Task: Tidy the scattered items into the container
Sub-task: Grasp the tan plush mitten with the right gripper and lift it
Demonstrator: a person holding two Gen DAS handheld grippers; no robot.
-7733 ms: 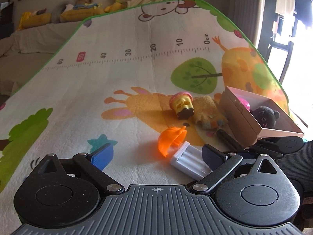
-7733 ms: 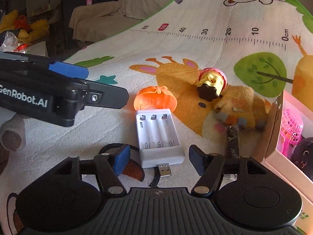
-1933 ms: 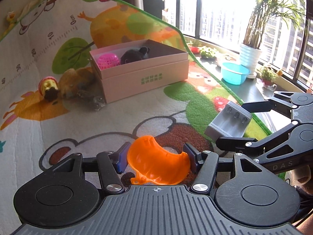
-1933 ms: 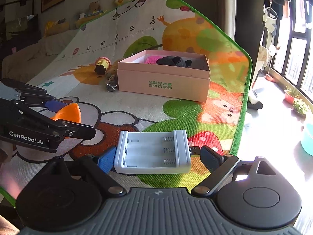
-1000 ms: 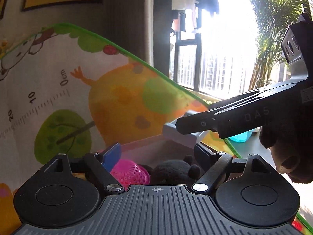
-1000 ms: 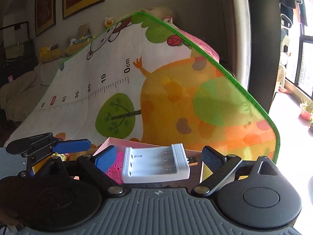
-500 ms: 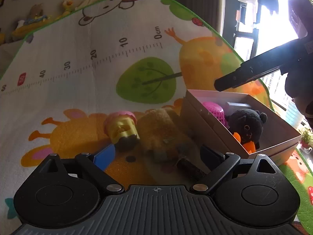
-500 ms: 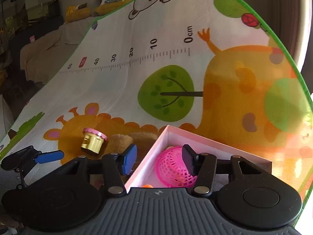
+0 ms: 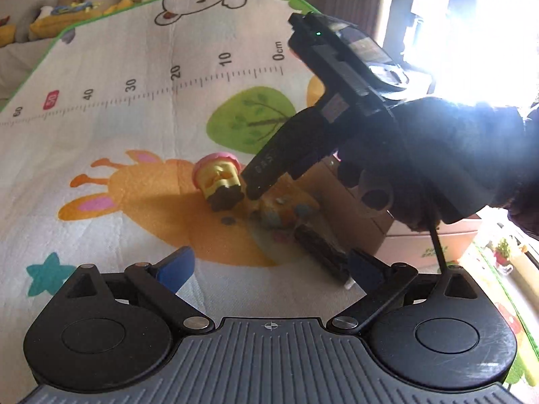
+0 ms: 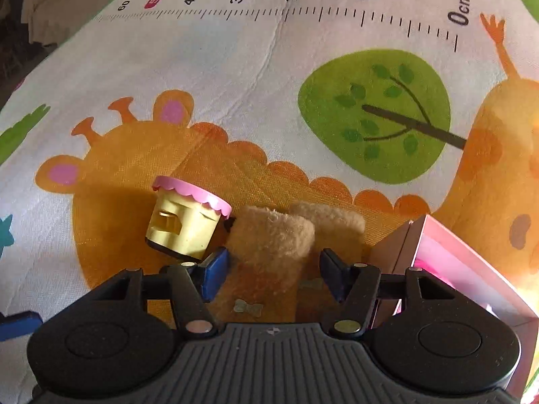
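R gripper is spread wide and low over the plush, pads either side of it but not yet pinching; L gripper is also spread, empty, hanging back above the mat. The plush lies on the mat, touching the cup toy on one side and just beside the box on the other. A dark item lies near it, prob. a clip or case, too dim to tell. To do this grab well: drop a bit more, centre the pads across the thick furry body, not the loose edge, and keep the L pad clear of the cup toy so it doesn't get pinched in or knocked. Squeeze firm since plush compresses, lift straight, then swing over the box wall w/o clipping it.
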